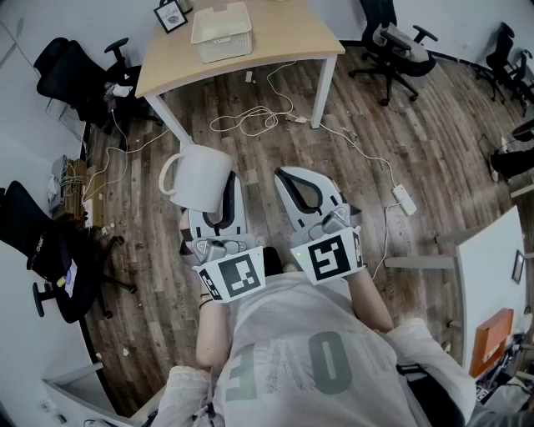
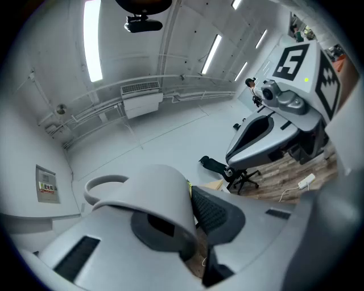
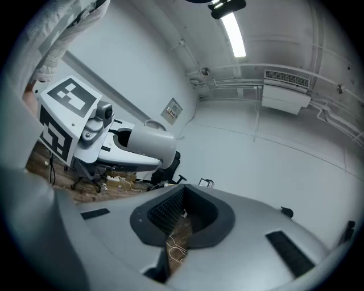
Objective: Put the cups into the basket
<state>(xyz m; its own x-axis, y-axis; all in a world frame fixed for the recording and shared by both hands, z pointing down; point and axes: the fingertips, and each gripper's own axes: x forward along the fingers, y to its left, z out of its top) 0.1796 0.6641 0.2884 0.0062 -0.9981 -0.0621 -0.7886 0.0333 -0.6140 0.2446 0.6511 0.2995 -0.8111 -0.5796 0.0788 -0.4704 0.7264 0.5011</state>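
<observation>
— What sort of room is it?
— A wood-plank floor (image 1: 434, 142) with loose cables (image 1: 250, 119) trailing across it and office chairs (image 1: 392, 42) round the edges. At the far side stands a pale wooden worktop (image 1: 284, 46). A white basket (image 1: 221, 32) sits on it, with a small framed picture (image 1: 170, 15) at its far left corner.
— And the cup?
— One white cup (image 1: 198, 178) is out over the floor, well short of the basket. Its handle points left.
— What has it?
— The left tongs (image 1: 224, 196). Their own view shows them clamped on the cup's wall, with a dark ribbed pad (image 2: 213, 213) pressed against the outside.
— The other pair?
— The right tongs (image 1: 296, 179) are just to the right, pressed together with nothing between them.
— Do the gripper views add anything?
— Both tilt upward. They show ceiling strip lights (image 2: 92, 40) and a wall air unit (image 2: 142, 99), which the head view misses. Only the head view shows the basket.
</observation>
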